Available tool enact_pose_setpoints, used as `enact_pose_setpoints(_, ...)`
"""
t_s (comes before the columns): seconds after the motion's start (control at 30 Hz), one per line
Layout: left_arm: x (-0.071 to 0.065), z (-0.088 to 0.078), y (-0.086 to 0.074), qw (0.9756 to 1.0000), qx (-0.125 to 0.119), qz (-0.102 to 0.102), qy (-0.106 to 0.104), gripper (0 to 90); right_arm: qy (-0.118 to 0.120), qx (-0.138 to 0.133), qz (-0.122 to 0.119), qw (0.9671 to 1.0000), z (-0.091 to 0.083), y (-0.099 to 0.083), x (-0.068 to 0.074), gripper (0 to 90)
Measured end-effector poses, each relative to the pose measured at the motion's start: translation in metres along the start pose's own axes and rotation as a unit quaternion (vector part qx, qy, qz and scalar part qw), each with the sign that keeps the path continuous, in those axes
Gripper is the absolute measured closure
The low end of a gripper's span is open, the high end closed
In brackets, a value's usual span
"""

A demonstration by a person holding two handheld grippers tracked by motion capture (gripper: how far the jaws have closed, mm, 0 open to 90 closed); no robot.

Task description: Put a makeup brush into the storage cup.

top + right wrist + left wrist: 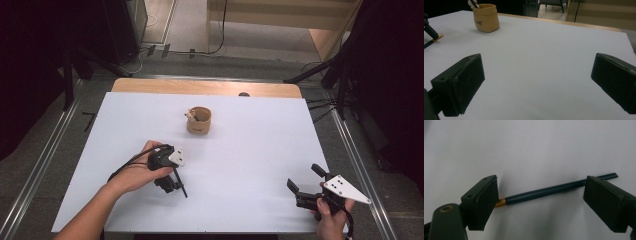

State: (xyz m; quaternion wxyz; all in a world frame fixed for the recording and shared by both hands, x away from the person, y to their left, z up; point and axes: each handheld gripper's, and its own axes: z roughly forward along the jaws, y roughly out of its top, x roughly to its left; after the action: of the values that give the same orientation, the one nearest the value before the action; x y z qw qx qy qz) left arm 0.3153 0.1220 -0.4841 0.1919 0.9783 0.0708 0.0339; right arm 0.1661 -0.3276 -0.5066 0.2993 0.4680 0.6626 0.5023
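Left gripper — jaws wide apart, lowered over a dark pen with a gold end; the pen lies flat on the white table between the pads, neither pad pressing on it. Right gripper — jaws wide, nothing between them, held near the table's right front corner. Tan pouch — upright, well beyond the pen, a dark stick standing in it.
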Motion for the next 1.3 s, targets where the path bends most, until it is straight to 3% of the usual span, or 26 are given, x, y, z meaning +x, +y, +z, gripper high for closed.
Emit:
enact_pose_setpoints(0.2, 0.001, 0.001, 0.001, 0.9998, 0.014, -0.009, -0.009, 12.8, -0.001, -0.001, 0.001, 1.0000, -0.001, 0.000, 0.000, 0.0)
enact_pose_setpoints(0.37, 0.000, 0.000, 0.000, 0.9999, 0.010, -0.002, -0.011, 17.0, -0.001, 0.000, 0.001, 1.0000, -0.001, 0.000, 0.000, 0.0)
enact_pose_setpoints(0.43, 0.000, -0.004, 0.000, 0.9999, 0.009, 0.000, -0.011, 27.5, -0.001, -0.001, 0.001, 1.0000, -0.001, 0.000, 0.000, 0.0)
enact_pose_setpoints(0.53, -0.001, -0.008, 0.000, 0.9999, 0.008, 0.006, -0.011, 60.4, -0.001, -0.001, 0.001, 1.0000, -0.001, 0.000, 0.000, 0.0)
enact_pose_setpoints(0.67, -0.003, -0.009, 0.000, 0.9995, 0.014, 0.004, -0.028, 82.2, -0.002, 0.000, 0.000, 1.0000, 0.000, 0.000, 0.000, 0.0)
enact_pose_setpoints(0.77, -0.001, -0.009, 0.002, 0.9992, 0.022, -0.004, -0.034, 84.0, -0.001, -0.001, 0.000, 1.0000, 0.000, 0.000, 0.001, 0.0)
enact_pose_setpoints(0.93, 0.001, -0.008, 0.006, 0.9975, 0.037, -0.045, -0.039, 83.7, -0.004, 0.000, 0.001, 1.0000, 0.000, 0.000, 0.000, 0.0)
enact_pose_setpoints(1.13, -0.001, -0.009, -0.002, 0.9970, 0.009, -0.071, -0.029, 84.4, -0.002, 0.002, -0.001, 1.0000, 0.000, 0.000, 0.001, 0.0)
enact_pose_setpoints(1.3, -0.001, -0.011, -0.008, 0.9943, -0.023, -0.102, -0.022, 84.7, -0.004, 0.005, 0.002, 1.0000, 0.002, 0.002, 0.004, 0.0)
